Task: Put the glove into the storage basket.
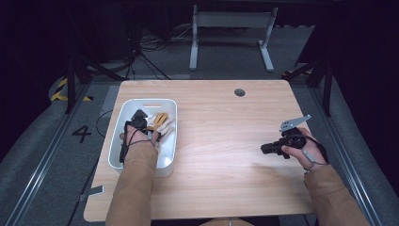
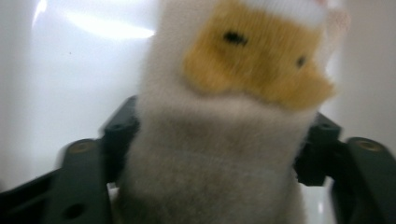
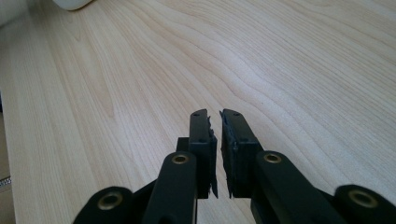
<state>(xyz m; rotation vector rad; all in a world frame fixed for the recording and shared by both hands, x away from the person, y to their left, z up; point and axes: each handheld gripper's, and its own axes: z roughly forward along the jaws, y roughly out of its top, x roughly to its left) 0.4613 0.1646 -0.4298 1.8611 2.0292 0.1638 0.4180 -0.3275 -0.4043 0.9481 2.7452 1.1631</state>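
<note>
In the white tub (image 1: 120,123) at the table's (image 1: 221,141) left, the left gripper (image 1: 149,126) grips a white-and-orange plush toy (image 2: 224,121), while the right gripper (image 3: 218,140), jaws nearly closed on nothing, hovers at the right.

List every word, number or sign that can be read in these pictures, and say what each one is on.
"4": a dark numeral on the grey floor, left of the table.
Yellow and black hazard stripes, a sign without words, on the floor farther back at the left.
No text can be read on the white bin, the plush toy or either gripper.
</note>
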